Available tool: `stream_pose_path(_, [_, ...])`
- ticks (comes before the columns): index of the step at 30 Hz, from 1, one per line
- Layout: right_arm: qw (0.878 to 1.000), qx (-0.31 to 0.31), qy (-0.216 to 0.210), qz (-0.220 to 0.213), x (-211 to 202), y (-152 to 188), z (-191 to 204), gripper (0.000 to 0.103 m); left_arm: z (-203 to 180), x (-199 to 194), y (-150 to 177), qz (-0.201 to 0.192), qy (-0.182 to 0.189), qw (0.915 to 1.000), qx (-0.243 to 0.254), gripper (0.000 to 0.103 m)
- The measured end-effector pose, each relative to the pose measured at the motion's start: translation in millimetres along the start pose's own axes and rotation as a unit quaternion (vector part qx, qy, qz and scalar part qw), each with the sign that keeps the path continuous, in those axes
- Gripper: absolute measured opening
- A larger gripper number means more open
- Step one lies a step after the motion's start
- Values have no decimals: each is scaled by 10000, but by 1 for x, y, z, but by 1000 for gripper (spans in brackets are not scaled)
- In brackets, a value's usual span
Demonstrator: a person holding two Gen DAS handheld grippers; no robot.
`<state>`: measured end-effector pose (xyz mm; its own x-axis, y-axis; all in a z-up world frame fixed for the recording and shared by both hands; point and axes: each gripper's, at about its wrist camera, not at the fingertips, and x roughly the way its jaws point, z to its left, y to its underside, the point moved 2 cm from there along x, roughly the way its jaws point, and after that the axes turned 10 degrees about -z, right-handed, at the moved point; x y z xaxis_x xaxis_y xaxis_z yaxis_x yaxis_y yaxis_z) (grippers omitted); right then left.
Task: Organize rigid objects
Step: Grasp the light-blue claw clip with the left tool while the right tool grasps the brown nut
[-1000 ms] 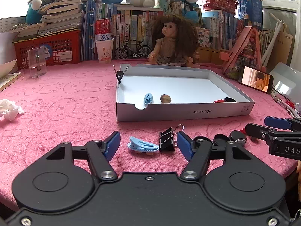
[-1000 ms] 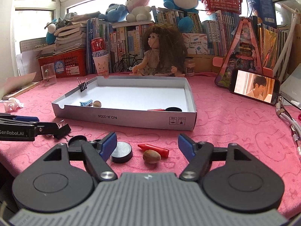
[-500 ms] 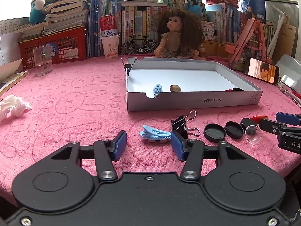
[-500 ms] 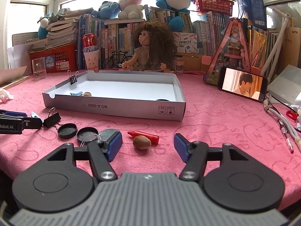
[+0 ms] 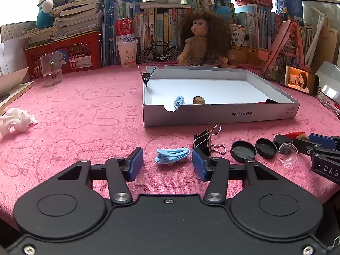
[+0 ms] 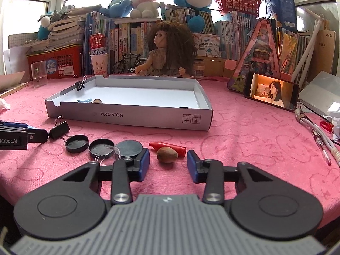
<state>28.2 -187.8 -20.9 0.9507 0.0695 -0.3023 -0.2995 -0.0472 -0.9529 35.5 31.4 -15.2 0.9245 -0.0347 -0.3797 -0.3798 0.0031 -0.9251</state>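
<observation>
Left wrist view: the left gripper (image 5: 167,166) is being held low over the pink bunny-print cloth (image 5: 85,114); its jaws have just been closing and are now standing apart around the light-blue plastic hair clip (image 5: 171,154), with a gap showing on each side, so the clip is being bracketed but not yet pinched; a black metal binder clip (image 5: 205,141) is lying just beside the right-hand pad, near enough, it is judged, to be nudged as the jaws narrow; three round black plastic lids (image 5: 243,151) and a small clear dome (image 5: 288,152) are lying further right.

Right wrist view: the right gripper (image 6: 167,163) is being lowered around the brown oval nut (image 6: 167,154); its jaws have just been closing sharply and are standing apart with the nut between them, the pads not yet seen pressing on it; a red crayon (image 6: 170,146) is lying touching the nut on its far side.

Both views: the shallow white cardboard box lid (image 6: 131,118) is lying beyond, already holding another blue clip and another nut; two simultaneous pick-ups are judged to be under way, with delivery into this tray remaining.
</observation>
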Motion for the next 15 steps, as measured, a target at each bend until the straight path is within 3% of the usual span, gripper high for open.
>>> stream_pose_path(5, [9999,153,16,42,4,-2,1,39,-3,4,-2,30,-191,9996,-193,49])
stream_pose_path(8, [9996,293,-8,64,8,-3,0,25,-8,6,1,-101,-322,9994,2,33])
stream_pose_path(15, [9982,588,-75,126,11,-7,-7,25,-8,3,0,-123,-325,9994,-53,32])
